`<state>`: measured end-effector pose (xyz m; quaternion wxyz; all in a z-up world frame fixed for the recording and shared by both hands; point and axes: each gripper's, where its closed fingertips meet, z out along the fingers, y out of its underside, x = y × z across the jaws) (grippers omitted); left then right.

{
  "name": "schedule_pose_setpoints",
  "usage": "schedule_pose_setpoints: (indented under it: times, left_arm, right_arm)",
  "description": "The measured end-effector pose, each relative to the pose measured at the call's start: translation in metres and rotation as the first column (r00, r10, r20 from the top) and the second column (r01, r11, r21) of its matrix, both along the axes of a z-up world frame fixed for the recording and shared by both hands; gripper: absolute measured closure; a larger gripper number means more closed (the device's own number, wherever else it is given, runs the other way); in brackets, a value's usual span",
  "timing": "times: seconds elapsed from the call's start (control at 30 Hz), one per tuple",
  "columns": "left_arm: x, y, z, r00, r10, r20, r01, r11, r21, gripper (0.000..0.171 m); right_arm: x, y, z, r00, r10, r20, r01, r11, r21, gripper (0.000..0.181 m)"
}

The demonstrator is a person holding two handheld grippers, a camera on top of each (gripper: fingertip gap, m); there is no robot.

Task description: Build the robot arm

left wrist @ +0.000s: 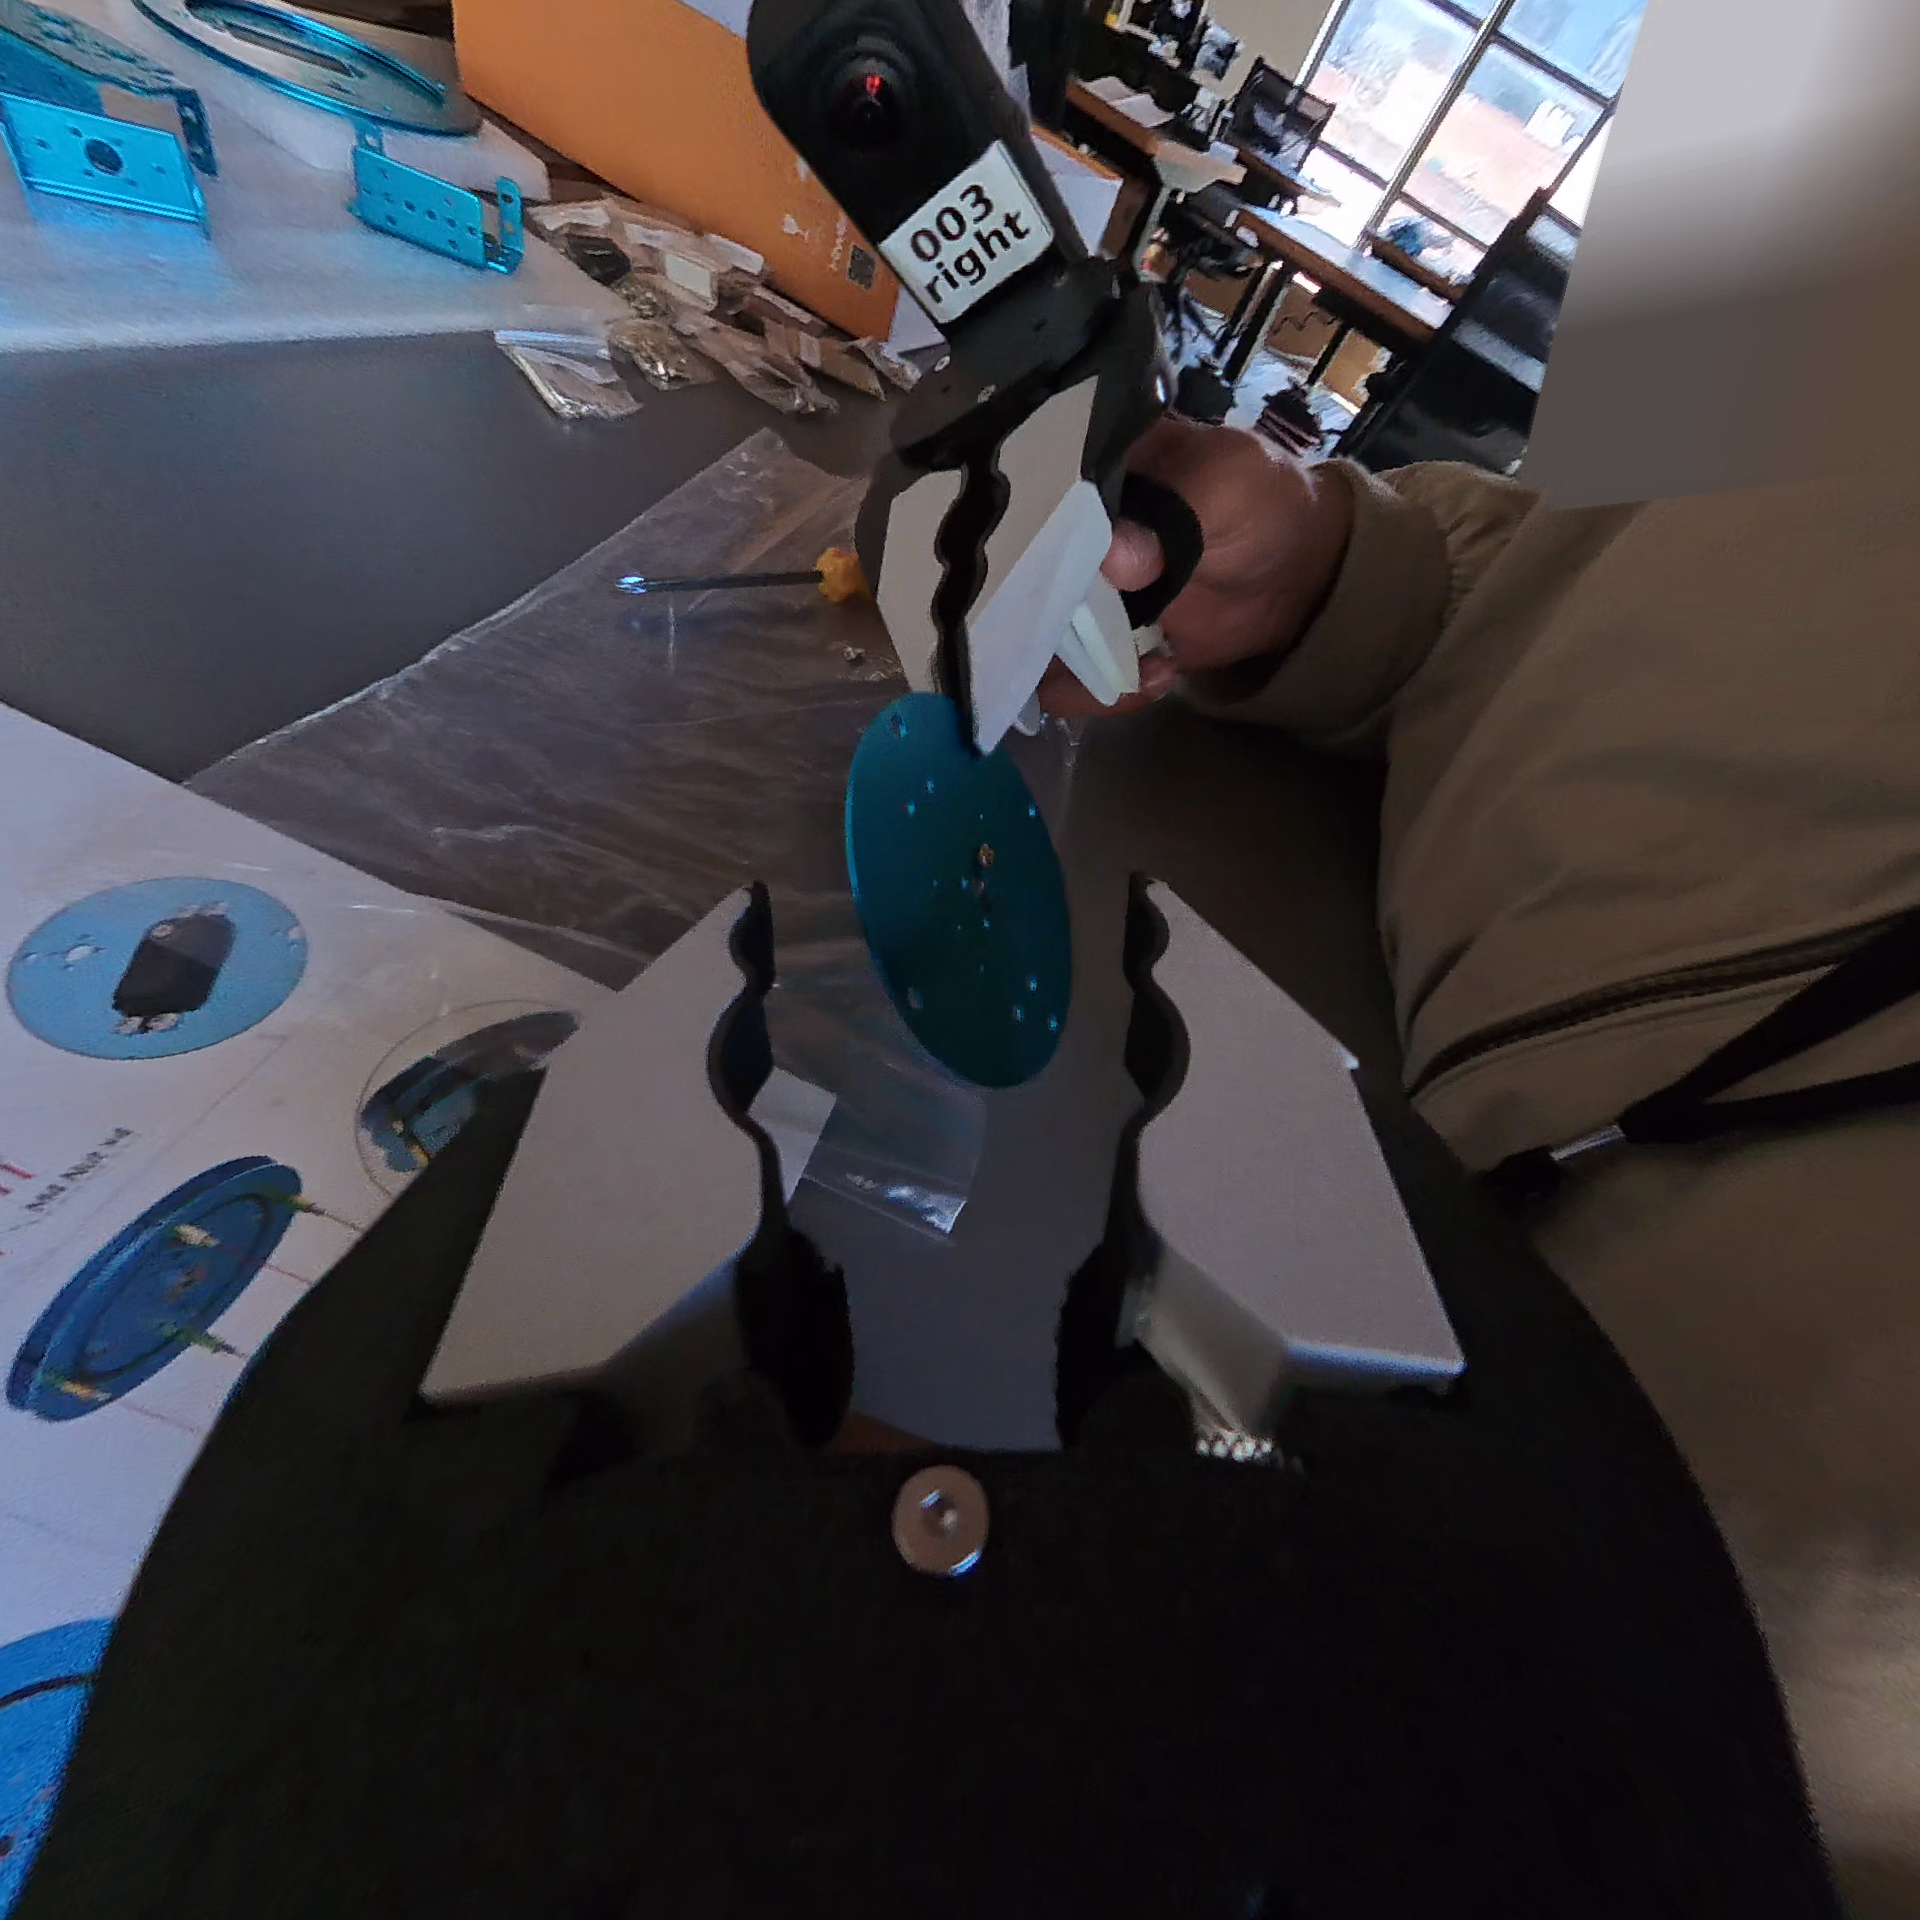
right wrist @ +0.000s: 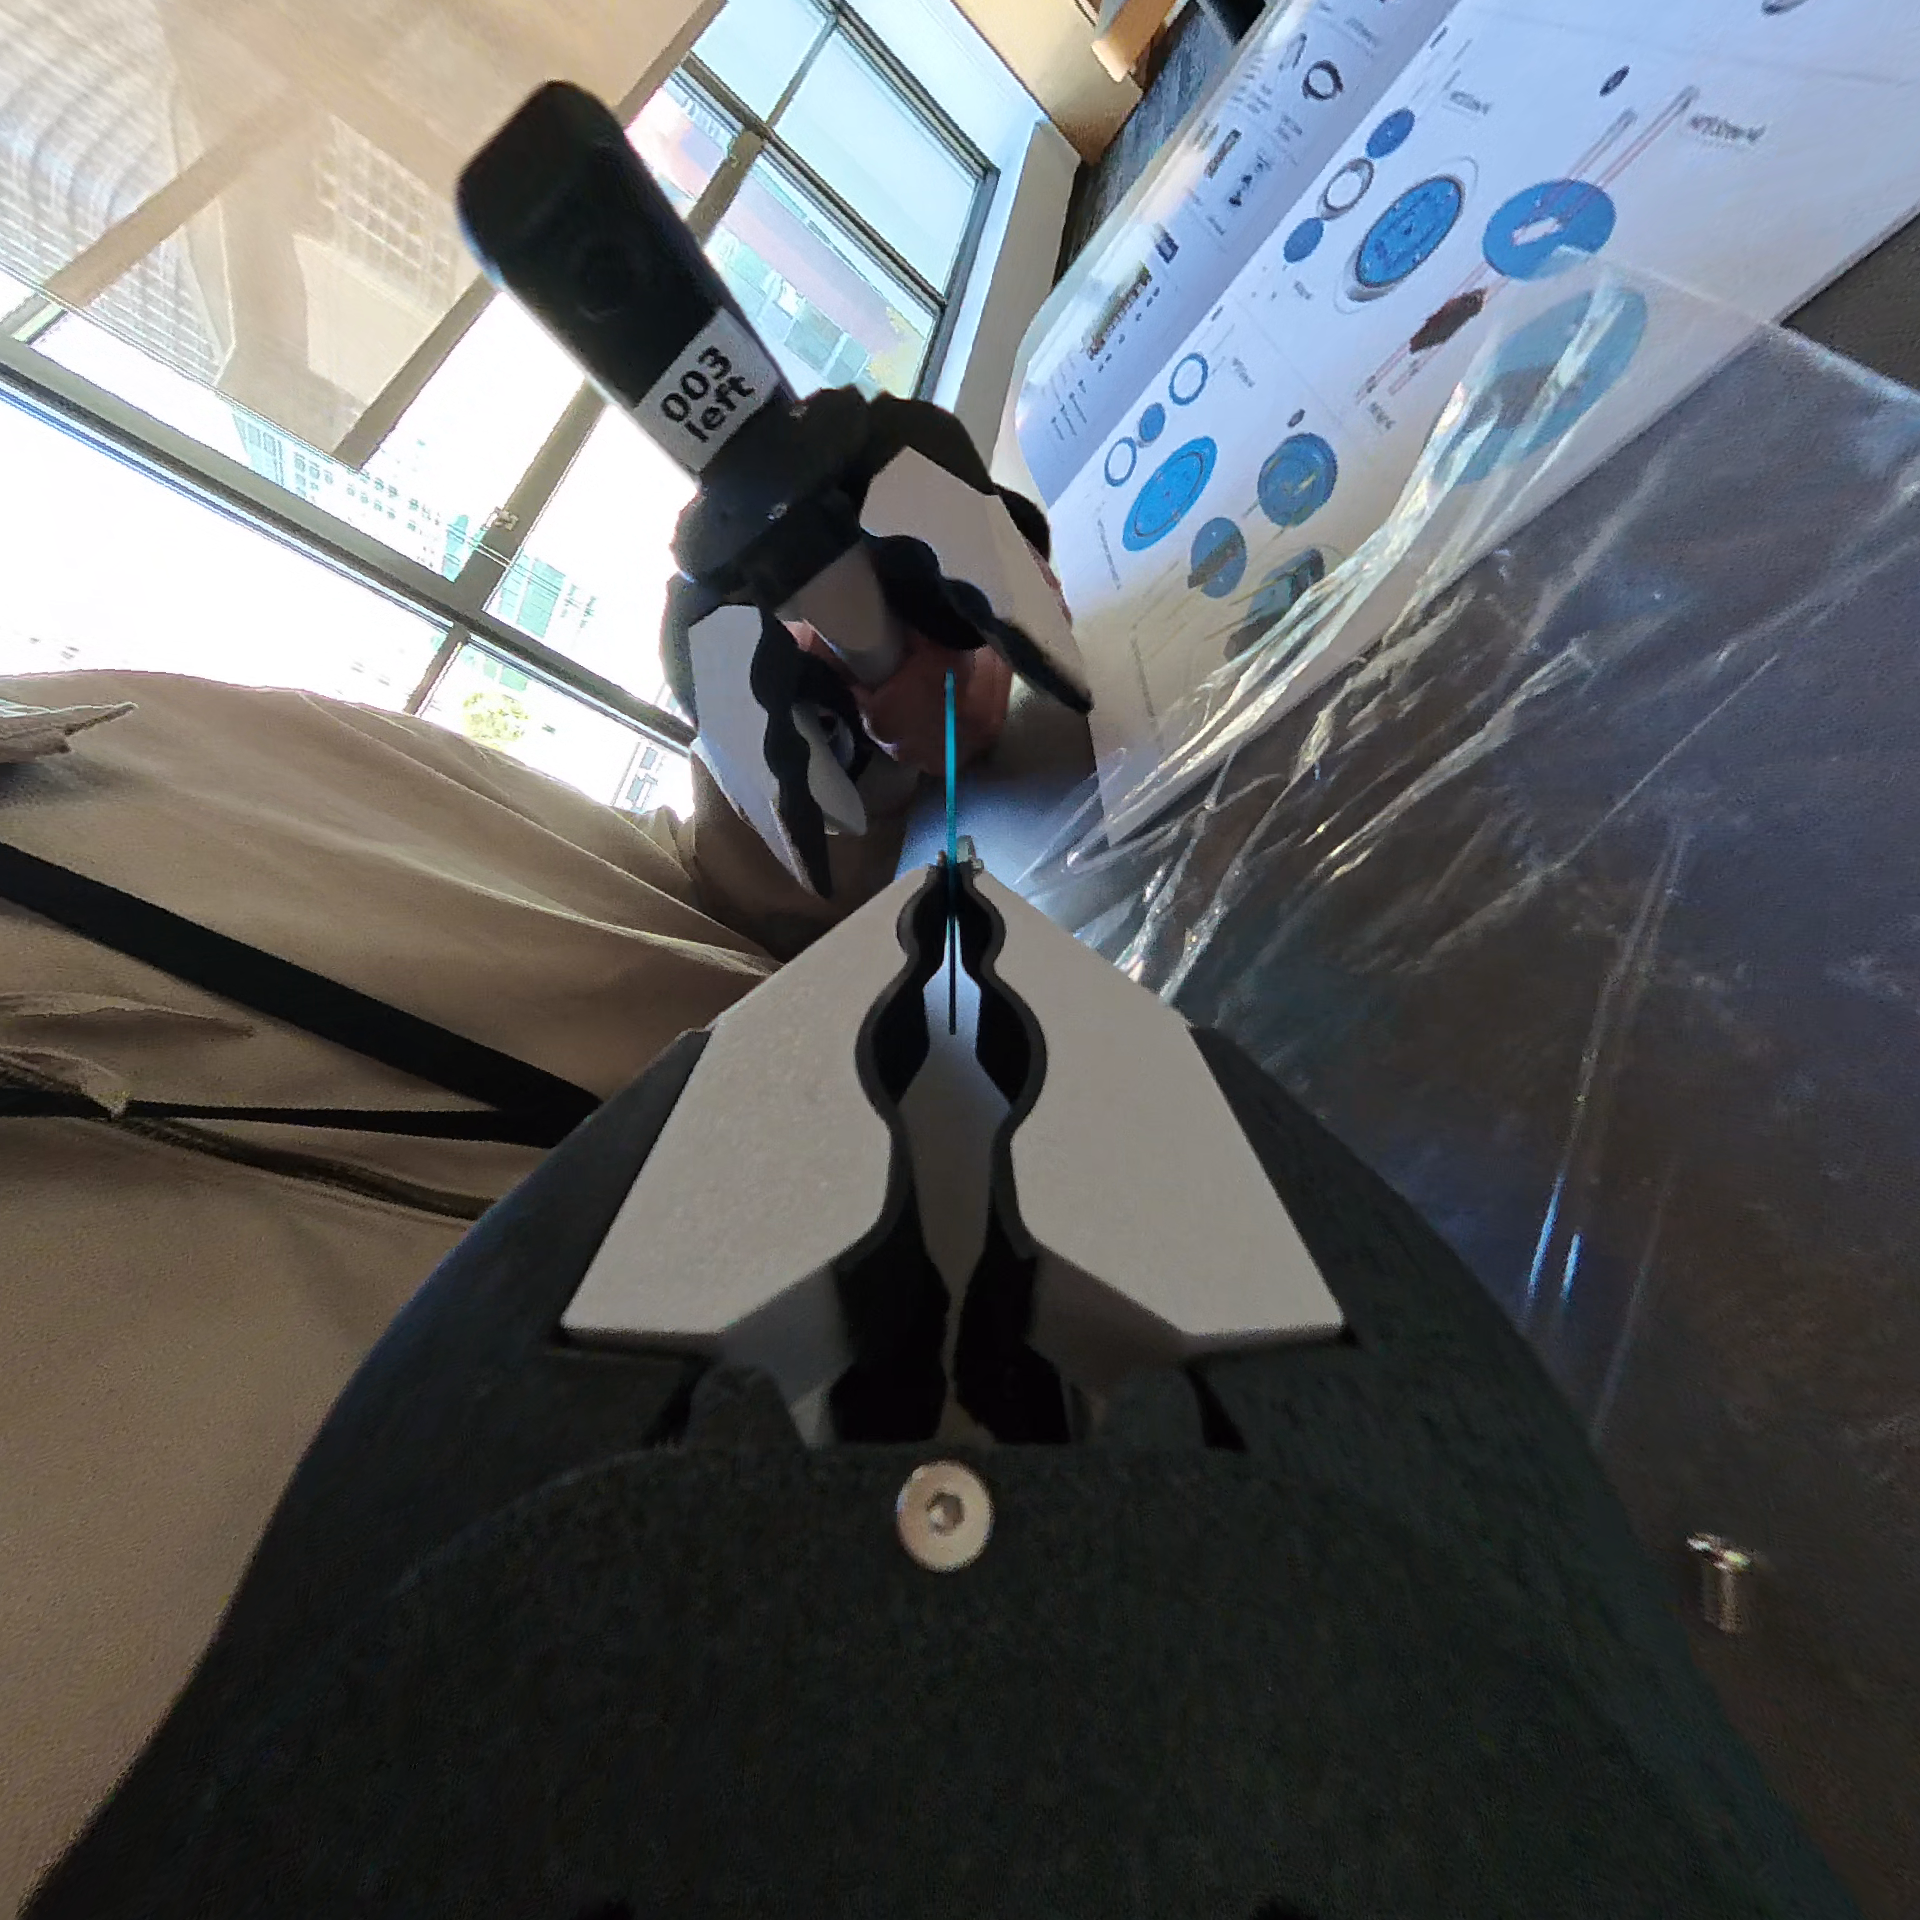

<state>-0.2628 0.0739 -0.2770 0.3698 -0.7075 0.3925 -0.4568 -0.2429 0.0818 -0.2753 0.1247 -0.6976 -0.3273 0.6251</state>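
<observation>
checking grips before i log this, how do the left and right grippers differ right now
The left gripper has its jaws spread wide and holds nothing; the right gripper is pinched shut on the rim of the blue disc.
The left gripper points at the disc's flat face; the right gripper sees the disc edge-on, as a thin line.
Both have grey fingers with wavy black pads and are hand-held.

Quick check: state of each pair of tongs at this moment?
Left tongs: open, holding nothing, just short of the blue disc.
Right tongs: shut on the blue disc's rim, seen edge-on.
</observation>
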Motion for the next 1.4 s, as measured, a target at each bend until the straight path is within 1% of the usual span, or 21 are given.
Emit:
schedule_pose_setpoints:
  times: [0.07,0.17,0.3,0.43,0.63,0.73,0.9,1.1,1.27,1.4]
  left_arm:
    - [-0.001,-0.001,0.002,0.999,-0.018,0.026,0.018,0.999,-0.031,0.108]
    - [-0.001,-0.004,0.007,0.996,-0.04,0.082,0.046,0.996,-0.07,0.122]
    - [0.005,-0.005,0.02,0.979,-0.05,0.195,0.074,0.991,-0.116,0.13]
    - [0.014,-0.001,0.03,0.963,-0.041,0.268,0.079,0.988,-0.135,0.131]
    - [0.031,-0.003,0.038,0.941,-0.05,0.333,0.109,0.981,-0.162,0.131]
    - [0.039,-0.007,0.043,0.925,-0.077,0.373,0.152,0.972,-0.177,0.131]
    - [0.044,-0.012,0.044,0.919,-0.096,0.382,0.179,0.966,-0.189,0.131]
    - [0.039,-0.011,0.043,0.917,-0.083,0.39,0.176,0.962,-0.209,0.134]
    - [0.034,-0.009,0.043,0.918,-0.065,0.391,0.164,0.961,-0.223,0.136]
    - [0.03,-0.006,0.043,0.916,-0.047,0.399,0.154,0.958,-0.241,0.141]
  right_arm:
    - [0.001,0.002,0.005,1.0,-0.007,-0.021,0.007,1.0,-0.001,0.181]
    - [0.003,0.006,0.015,0.997,-0.026,-0.071,0.025,0.999,-0.024,0.181]
    - [0.008,0.011,0.029,0.988,-0.049,-0.144,0.043,0.998,-0.042,0.181]
    - [0.012,0.011,0.046,0.973,-0.053,-0.226,0.043,0.998,-0.049,0.181]
    - [0.015,0.012,0.049,0.972,-0.065,-0.227,0.057,0.998,-0.039,0.181]
    - [0.015,0.011,0.048,0.976,-0.067,-0.208,0.061,0.998,-0.034,0.181]
    - [0.016,0.011,0.044,0.982,-0.069,-0.175,0.062,0.997,-0.04,0.181]
    - [0.018,0.011,0.044,0.985,-0.072,-0.157,0.069,0.997,-0.024,0.181]
    - [0.019,0.013,0.041,0.985,-0.08,-0.152,0.074,0.996,-0.046,0.181]
    - [0.02,0.013,0.039,0.986,-0.077,-0.151,0.068,0.996,-0.061,0.181]
